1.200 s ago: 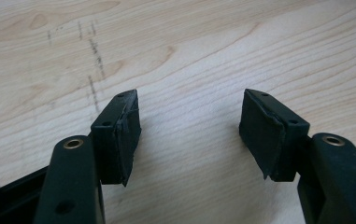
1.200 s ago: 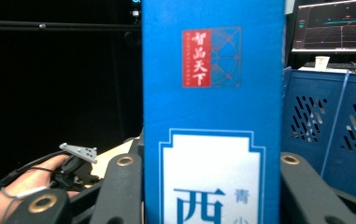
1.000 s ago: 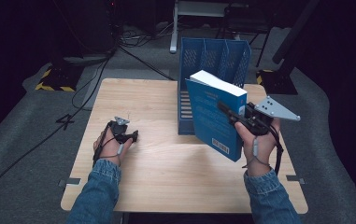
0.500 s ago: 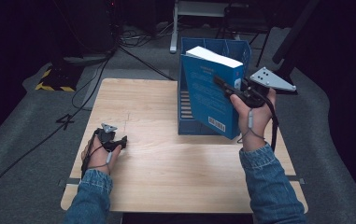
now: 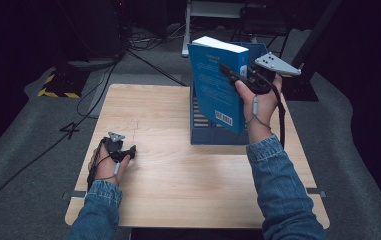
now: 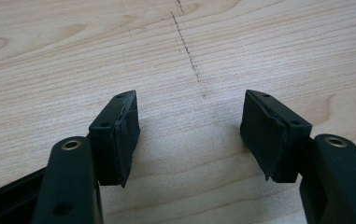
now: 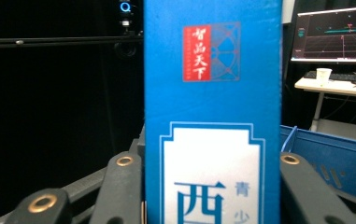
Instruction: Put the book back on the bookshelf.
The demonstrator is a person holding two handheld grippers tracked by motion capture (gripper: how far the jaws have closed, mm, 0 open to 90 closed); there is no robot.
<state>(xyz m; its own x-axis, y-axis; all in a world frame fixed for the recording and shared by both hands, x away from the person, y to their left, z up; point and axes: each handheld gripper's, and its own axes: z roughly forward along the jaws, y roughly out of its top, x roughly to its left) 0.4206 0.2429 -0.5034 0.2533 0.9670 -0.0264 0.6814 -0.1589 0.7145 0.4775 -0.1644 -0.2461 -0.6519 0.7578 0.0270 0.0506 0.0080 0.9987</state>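
Jaws of the right gripper [image 5: 234,75] clamp a blue book [image 5: 213,85] upright at upper centre of the high view, above the blue file rack [image 5: 218,135]; the left gripper [image 5: 128,151] rests at lower left on the bench [image 5: 178,175]. Left gripper view: jaws parted, nothing between. Right gripper view: book's spine [image 7: 211,112] squeezed at centre

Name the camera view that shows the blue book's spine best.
The right gripper view: the thick blue book's spine faces the camera, its red label and white panel readable between the right hand-held gripper jaws. The high view shows the book whole but its spine turned away. The left gripper view shows wooden tabletop.
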